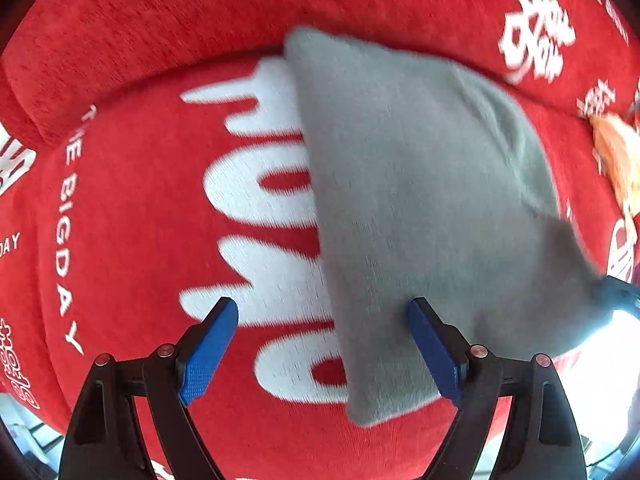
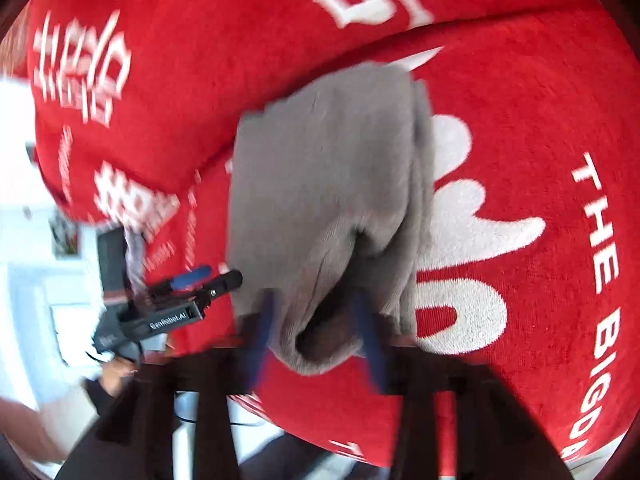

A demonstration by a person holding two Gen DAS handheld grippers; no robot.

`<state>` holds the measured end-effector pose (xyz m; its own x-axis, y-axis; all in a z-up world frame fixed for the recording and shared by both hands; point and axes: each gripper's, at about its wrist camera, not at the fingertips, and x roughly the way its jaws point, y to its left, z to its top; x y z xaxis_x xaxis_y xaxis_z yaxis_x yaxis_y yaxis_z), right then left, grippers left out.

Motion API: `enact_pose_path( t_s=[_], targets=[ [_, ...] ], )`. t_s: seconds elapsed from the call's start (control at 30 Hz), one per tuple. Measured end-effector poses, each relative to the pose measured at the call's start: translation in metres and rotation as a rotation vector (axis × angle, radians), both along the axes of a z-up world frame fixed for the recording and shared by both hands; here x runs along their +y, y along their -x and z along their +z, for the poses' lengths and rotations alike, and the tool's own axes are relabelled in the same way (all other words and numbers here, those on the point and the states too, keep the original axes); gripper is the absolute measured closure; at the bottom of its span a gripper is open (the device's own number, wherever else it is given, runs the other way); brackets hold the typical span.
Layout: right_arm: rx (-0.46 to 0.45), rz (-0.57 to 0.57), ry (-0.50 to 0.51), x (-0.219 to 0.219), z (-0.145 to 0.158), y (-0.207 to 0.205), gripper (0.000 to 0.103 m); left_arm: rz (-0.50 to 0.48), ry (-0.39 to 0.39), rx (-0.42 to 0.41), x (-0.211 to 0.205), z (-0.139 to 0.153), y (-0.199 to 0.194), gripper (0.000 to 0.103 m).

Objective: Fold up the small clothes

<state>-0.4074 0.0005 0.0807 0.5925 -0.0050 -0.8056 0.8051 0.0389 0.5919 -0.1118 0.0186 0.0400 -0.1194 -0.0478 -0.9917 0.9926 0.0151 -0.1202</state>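
Between the fingers of your left gripper (image 1: 322, 304), nothing is being held: its jaws are standing wide and released above the red blanket (image 1: 140, 220). The grey cloth (image 1: 420, 200) is lying on that blanket ahead of these jaws, its near edge passing under the right-side finger, though whether they are touching is unclear. Your right gripper (image 2: 316, 300) is blurring, yet its jaws are clenching on the cloth's bunched hem, which is sitting between its fingers and rising off the blanket.

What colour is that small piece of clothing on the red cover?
Plain grey, no pattern. The small garment shows best in the left wrist view.
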Motion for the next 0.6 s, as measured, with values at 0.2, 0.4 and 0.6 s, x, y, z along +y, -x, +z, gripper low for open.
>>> enact_pose_path(
  t_s=[0.2, 0.4, 0.6],
  targets=[
    [0.098, -0.022, -0.043, 0.018, -0.029, 0.002, 0.096, -0.021, -0.023, -0.003, 0.024, -0.022, -0.002, 0.009],
    [0.008, -0.249, -0.184, 0.043, -0.066, 0.05, 0.091, -0.055, -0.02, 0.038, 0.038, -0.029, -0.015, 0.004],
    [0.175, -0.245, -0.139, 0.056, -0.042, 0.037, 0.06, -0.046, -0.027, 0.046, 0.056, -0.02, -0.031, 0.004]
  ],
)
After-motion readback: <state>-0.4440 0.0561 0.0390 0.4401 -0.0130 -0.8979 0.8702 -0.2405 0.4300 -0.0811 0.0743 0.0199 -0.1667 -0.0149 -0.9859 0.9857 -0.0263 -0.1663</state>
